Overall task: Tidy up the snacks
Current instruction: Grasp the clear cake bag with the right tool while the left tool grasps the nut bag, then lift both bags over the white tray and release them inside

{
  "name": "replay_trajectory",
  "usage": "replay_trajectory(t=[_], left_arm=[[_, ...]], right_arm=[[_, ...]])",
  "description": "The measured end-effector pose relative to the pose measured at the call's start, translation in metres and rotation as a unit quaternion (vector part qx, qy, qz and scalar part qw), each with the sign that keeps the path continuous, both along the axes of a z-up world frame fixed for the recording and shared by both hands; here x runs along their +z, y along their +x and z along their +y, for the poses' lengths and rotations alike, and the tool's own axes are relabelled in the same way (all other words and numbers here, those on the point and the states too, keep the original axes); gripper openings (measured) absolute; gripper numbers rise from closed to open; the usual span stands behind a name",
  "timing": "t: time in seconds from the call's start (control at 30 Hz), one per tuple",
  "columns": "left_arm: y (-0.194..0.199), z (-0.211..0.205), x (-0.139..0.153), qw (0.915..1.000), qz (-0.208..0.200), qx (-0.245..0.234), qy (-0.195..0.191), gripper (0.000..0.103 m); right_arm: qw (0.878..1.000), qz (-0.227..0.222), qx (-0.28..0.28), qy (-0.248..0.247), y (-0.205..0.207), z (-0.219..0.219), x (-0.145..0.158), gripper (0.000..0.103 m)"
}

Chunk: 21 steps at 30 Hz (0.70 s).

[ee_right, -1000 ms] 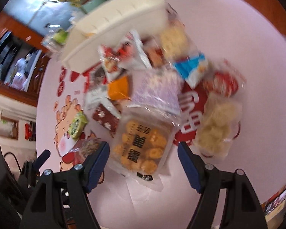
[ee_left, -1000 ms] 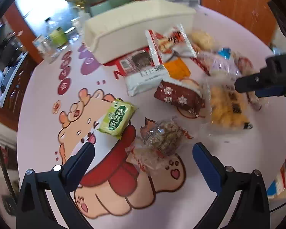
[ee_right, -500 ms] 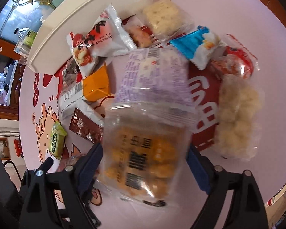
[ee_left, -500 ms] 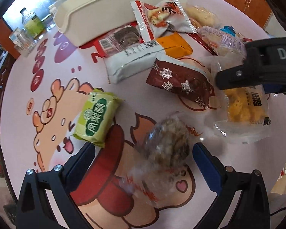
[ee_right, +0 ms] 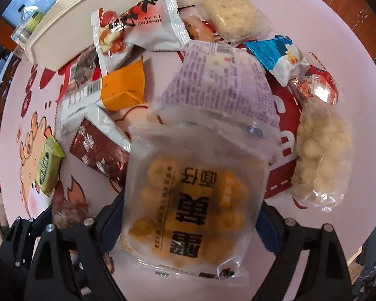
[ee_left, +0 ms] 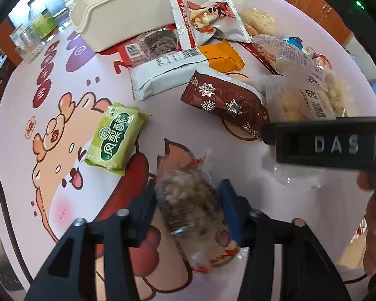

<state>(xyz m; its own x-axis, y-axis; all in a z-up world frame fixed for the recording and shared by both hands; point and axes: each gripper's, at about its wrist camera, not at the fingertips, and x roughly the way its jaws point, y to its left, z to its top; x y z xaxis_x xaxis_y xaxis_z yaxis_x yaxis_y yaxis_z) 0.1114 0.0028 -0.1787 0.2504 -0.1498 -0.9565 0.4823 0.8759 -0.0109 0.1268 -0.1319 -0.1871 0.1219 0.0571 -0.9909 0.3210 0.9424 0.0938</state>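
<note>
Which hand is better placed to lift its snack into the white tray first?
Left, probably. The left tongs are closing with the clear nut snack already between their pads. The right tongs stand wide open around the yellow cookie bag. The white tray lies beyond both.

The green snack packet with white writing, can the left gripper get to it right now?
Probably not yet. The left gripper has its jaws closing around a clear-wrapped nutty brown snack, so they're busy. The green snack packet itself lies uncovered just beside.
</note>
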Motion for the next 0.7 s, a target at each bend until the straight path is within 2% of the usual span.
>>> replay_trajectory(t=[0.1,0.3,0.53,0.7], left_arm=[[-0.004,0.002,0.002,0.9996,0.001,0.024,-0.012,0.045],[-0.021,0.007,0.001,0.999,0.007,0.042,-0.014,0.044],[-0.04,0.016,0.02,0.998,0.006,0.054,-0.032,0.044],[-0.048,0.016,0.05,0.9968,-0.009,0.063,-0.047,0.044]], right_arm=[[1.0,-0.006,0.009,-0.007,-0.007,0.006,0.001,0.083],[1.0,-0.022,0.014,0.003,-0.034,0.008,0.003,0.07],[0.999,-0.036,0.017,0.02,-0.07,-0.01,0.021,0.068],[0.996,-0.072,0.038,0.021,-0.087,-0.014,0.057,0.068]])
